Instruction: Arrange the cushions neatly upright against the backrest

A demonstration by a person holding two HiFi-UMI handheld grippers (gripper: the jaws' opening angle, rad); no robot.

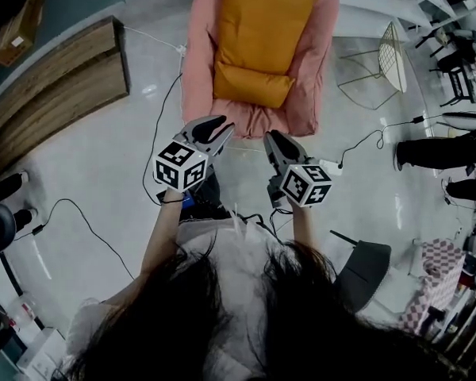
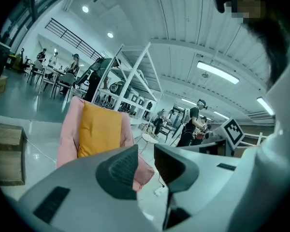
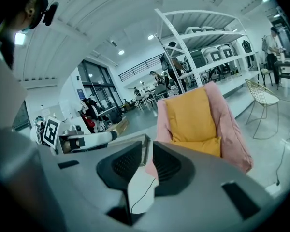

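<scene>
A pink lounge chair [image 1: 197, 54] stands ahead of me on the glossy floor. A large orange cushion [image 1: 262, 26] lies along its backrest, and a smaller orange cushion [image 1: 252, 84] lies across the seat below it. My left gripper [image 1: 220, 127] and right gripper [image 1: 274, 140] hover side by side just short of the chair's front edge, touching nothing. Both have a narrow gap between the jaws with nothing in it. The left gripper view shows the left gripper [image 2: 146, 151] with the chair [image 2: 67, 134] and cushion [image 2: 100, 128] beyond. The right gripper view shows the right gripper [image 3: 148, 151] and both cushions [image 3: 191, 115].
A wooden bench [image 1: 55, 94] lies to the left. A wire chair [image 1: 385, 58] stands right of the lounge chair. Black cables [image 1: 163, 125] run over the floor. A person's legs [image 1: 440, 149] show at the right, with a grey chair [image 1: 365, 268] near me.
</scene>
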